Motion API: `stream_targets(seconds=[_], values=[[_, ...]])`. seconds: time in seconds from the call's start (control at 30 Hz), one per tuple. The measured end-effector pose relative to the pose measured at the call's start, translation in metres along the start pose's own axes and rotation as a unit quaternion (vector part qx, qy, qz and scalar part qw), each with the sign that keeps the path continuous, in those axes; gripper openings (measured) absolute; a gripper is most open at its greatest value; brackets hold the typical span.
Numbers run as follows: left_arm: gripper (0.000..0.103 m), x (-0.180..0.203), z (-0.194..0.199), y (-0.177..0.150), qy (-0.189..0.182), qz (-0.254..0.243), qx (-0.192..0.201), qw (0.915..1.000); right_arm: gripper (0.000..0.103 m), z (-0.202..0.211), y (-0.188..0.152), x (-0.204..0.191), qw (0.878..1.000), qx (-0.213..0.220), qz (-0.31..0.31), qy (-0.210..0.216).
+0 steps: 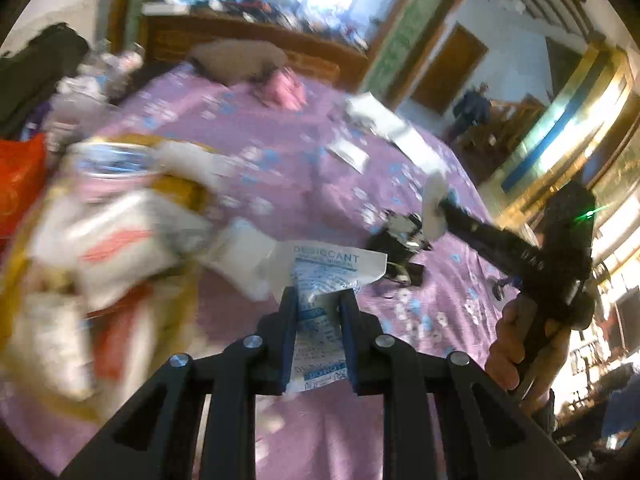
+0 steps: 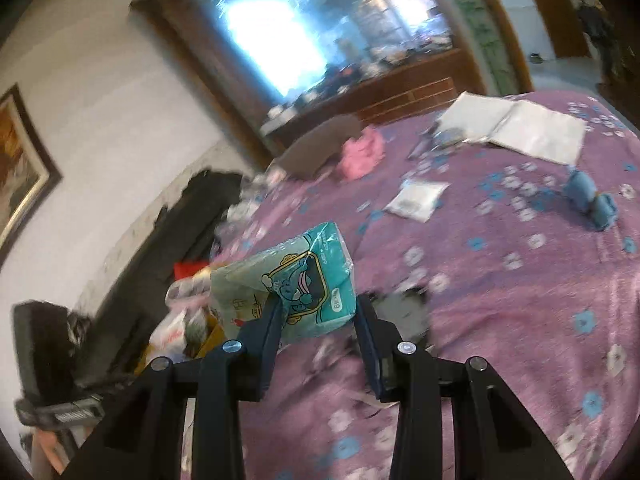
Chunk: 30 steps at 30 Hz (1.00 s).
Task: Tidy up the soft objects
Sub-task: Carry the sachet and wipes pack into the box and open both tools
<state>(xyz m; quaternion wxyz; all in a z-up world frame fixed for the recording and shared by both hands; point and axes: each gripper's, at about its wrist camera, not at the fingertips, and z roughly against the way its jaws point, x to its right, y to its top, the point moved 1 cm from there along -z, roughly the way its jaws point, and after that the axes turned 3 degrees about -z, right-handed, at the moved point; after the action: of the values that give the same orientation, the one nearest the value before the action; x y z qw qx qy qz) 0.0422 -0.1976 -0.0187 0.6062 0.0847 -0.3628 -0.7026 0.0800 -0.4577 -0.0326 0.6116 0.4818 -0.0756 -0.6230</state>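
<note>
A purple flowered bed (image 2: 500, 320) carries a pink cloth (image 2: 362, 152), white packets (image 2: 416, 200)

Heap of bags and packets (image 1: 116, 240) at left of the left wrist view smeared by motion blur; contents and print unreadable. Small dark object (image 1: 396, 240) on the bedspread (image 1: 280, 152) beyond the desiccant sachet (image 1: 320, 300) unidentifiable. Lower print on that sachet hidden between the pads.

The left tongs (image 1: 318, 304) point down over the purple bed (image 1: 304, 184), jaws pinched tight on a desiccant sachet (image 1: 320, 280). The right tongs (image 2: 316, 312), held further out over the same bed, clamp a teal tissue pack (image 2: 288, 280); a hand (image 1: 516, 352) grips their handle
</note>
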Motion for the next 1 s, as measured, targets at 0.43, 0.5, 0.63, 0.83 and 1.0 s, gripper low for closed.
stream_targets(seconds=[0.43,0.5,0.63,0.83,1.0], values=[[0.020,-0.125,0.056,-0.002,0.058,0.073,0.041,0.9948,0.041,-0.087,-0.040,-0.158,0.988,-0.114,0.090,0.048],[0.020,-0.138,0.052,-0.003,0.058,0.081,0.036,0.9944,0.041,-0.104,-0.041,-0.170,0.986,-0.126,0.092,0.051],[0.021,-0.157,0.043,-0.001,0.057,0.086,0.029,0.9942,0.041,-0.137,-0.040,-0.185,0.984,-0.141,0.100,0.031],[0.022,-0.167,0.029,0.007,0.056,0.076,0.020,0.9953,0.044,-0.175,-0.033,-0.196,0.980,-0.156,0.118,-0.023],[0.034,-0.169,0.021,0.013,0.065,0.066,0.022,0.9955,0.052,-0.195,-0.027,-0.187,0.982,-0.164,0.094,-0.028]])
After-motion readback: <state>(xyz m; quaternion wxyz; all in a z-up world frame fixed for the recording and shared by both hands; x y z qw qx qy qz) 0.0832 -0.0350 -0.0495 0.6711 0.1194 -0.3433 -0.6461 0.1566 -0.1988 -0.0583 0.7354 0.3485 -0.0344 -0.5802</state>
